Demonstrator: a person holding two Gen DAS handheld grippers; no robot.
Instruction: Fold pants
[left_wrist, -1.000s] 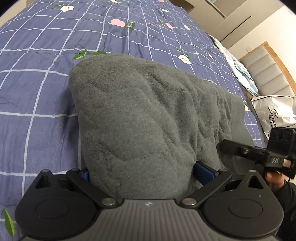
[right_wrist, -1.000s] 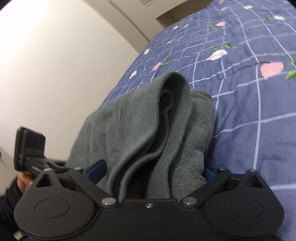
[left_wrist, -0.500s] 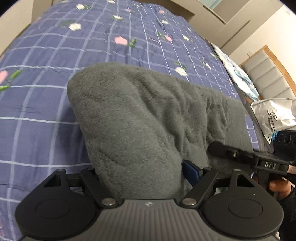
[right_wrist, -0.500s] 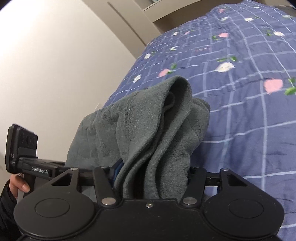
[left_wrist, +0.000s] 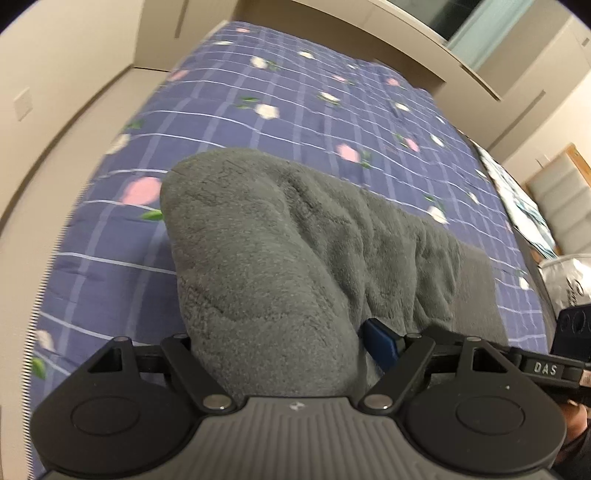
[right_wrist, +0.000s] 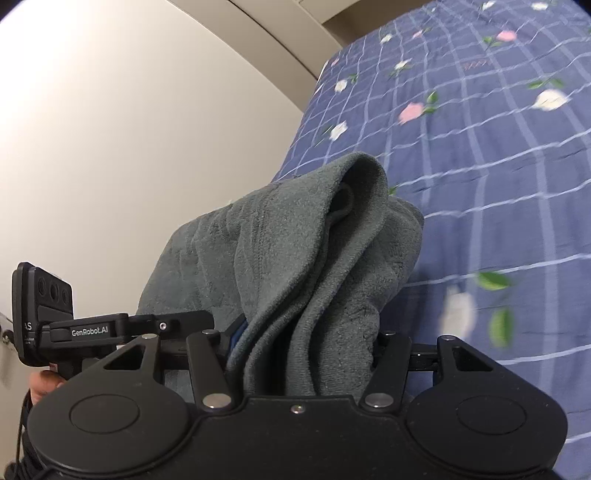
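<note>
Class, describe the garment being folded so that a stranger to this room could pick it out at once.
Start at the bed, covered by a blue checked quilt printed with pink and white flowers. Bunched above it is a pair of pants, clamped by the left gripper and the right gripper. It is the only plain, dark grey, fleecy thing against that patterned cover.

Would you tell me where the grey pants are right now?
The grey pants are bunched between both grippers' jaws, filling the centre of each wrist view above the blue floral bedspread.
</note>
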